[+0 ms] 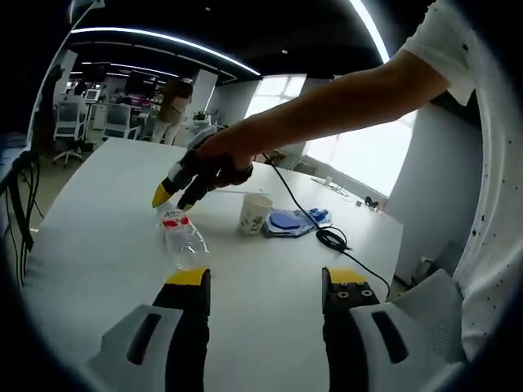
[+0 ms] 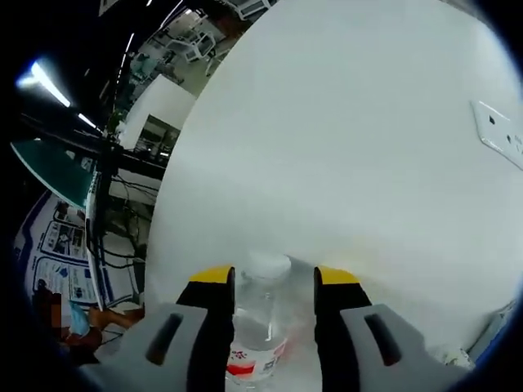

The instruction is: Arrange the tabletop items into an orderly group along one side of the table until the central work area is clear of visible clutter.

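A clear plastic water bottle [image 1: 185,239] with a red and white label lies tilted on the white table [image 1: 106,220]. A person's hand holds my right gripper [image 1: 178,196] at the bottle's labelled end. In the right gripper view the bottle [image 2: 263,314] fills the gap between the yellow-tipped jaws, its white cap just past the tips, and my right gripper [image 2: 274,278] is shut on it. My left gripper [image 1: 265,279] hangs open over the near table, with nothing between its fingers. A paper cup [image 1: 254,214] stands upright right of the bottle, and a flat blue item [image 1: 288,221] lies beside the cup.
A black cable [image 1: 330,238] runs across the table's right side and coils near the blue item. A white socket plate [image 2: 499,131] sits in the table top [image 2: 343,147]. Office chairs [image 1: 69,122] and desks stand beyond the far left edge.
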The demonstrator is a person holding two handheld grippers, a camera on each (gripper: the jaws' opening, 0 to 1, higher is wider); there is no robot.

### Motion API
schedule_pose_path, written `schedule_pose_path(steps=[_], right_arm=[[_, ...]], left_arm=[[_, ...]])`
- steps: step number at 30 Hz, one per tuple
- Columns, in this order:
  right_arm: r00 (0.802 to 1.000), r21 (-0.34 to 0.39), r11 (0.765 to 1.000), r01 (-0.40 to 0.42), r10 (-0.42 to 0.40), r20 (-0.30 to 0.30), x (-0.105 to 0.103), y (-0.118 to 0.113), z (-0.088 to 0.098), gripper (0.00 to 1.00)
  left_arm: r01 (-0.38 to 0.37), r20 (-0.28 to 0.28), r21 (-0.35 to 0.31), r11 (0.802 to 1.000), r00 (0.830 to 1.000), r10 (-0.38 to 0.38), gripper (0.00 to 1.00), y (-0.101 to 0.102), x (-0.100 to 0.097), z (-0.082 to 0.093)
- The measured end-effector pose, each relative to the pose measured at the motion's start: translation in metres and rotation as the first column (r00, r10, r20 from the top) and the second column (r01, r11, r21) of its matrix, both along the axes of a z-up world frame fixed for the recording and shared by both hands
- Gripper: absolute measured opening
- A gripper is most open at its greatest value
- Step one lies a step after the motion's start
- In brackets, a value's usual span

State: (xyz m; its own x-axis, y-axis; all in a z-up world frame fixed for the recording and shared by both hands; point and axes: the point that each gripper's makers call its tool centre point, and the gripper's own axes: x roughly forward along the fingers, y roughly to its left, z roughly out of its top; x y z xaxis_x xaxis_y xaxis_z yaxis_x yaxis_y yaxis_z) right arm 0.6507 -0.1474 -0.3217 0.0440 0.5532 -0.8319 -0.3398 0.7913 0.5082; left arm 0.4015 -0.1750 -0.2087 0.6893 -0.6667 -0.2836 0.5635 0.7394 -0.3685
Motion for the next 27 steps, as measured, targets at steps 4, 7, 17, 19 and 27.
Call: schedule_pose_path(steps=[4, 7, 17, 19, 27], right_arm=[[1.000, -0.012, 1.000, 0.012, -0.012, 0.006, -0.002, 0.000, 0.001, 0.32], [1.000, -0.021, 1.000, 0.024, -0.024, 0.007, 0.000, -0.001, 0.000, 0.31], [0.998, -0.018, 0.997, 0.069, -0.069, -0.006, -0.001, 0.010, -0.004, 0.21], [0.998, -0.023, 0.998, 0.065, -0.065, -0.001, -0.003, 0.013, -0.004, 0.21], [0.997, -0.025, 0.997, 0.073, -0.073, 0.025, -0.005, 0.011, 0.001, 0.20]], left_arm=[[-0.002, -0.002, -0.001, 1.000, 1.000, 0.002, 0.54, 0.001, 0.000, -0.002], [-0.006, -0.004, -0.007, 1.000, 1.000, 0.006, 0.54, 0.000, 0.000, -0.003], [-0.008, -0.004, -0.005, 1.000, 1.000, 0.008, 0.54, 0.000, 0.001, -0.004], [-0.012, -0.005, -0.006, 1.000, 1.000, 0.012, 0.54, 0.001, 0.001, -0.004], [-0.021, -0.009, -0.001, 1.000, 1.000, 0.021, 0.54, 0.005, 0.001, -0.006]])
